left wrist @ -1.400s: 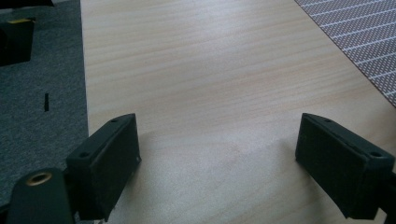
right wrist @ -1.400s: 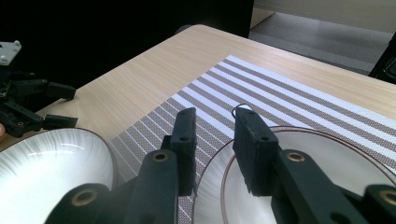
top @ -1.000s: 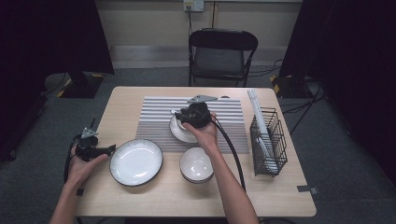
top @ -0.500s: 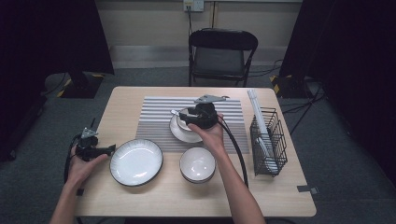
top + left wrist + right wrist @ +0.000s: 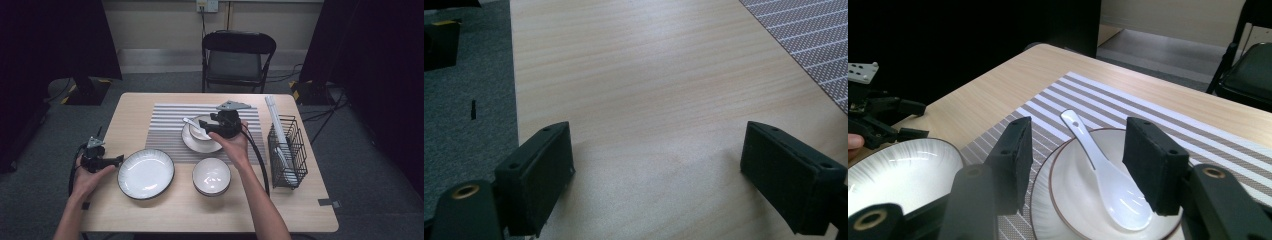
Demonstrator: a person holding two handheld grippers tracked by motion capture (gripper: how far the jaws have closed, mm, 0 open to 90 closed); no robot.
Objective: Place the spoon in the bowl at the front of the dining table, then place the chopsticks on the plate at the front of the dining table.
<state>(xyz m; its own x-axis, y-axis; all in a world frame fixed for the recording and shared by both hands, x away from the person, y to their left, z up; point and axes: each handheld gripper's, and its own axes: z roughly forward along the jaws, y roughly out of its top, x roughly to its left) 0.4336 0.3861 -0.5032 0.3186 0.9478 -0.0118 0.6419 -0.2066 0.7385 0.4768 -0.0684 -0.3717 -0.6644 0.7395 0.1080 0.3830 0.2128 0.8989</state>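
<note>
On the striped placemat (image 5: 165, 125) a small white bowl (image 5: 200, 131) stands on a saucer (image 5: 192, 144), with a white spoon (image 5: 1098, 165) lying in the bowl and its handle over the far rim. My right gripper (image 5: 210, 127) hovers just right of the bowl. Its jaws have just been opening, and they stand apart with nothing pressed between them; the spoon lies below them. My left gripper (image 5: 117, 161) rests at the table's left edge beside a large white plate (image 5: 146, 173), open over bare wood (image 5: 654, 100).
A second white bowl (image 5: 212, 176) stands near the front, right of the plate. A black wire rack (image 5: 287, 150) with white pieces in it stands at the table's right side. A folding chair (image 5: 237, 55) stands behind the table. A black cable (image 5: 257, 155) trails from the right gripper.
My right gripper has drawn back to the right, off the bowl, and the spoon's handle now shows over the rim. The left hand and its gripper have stayed put.
</note>
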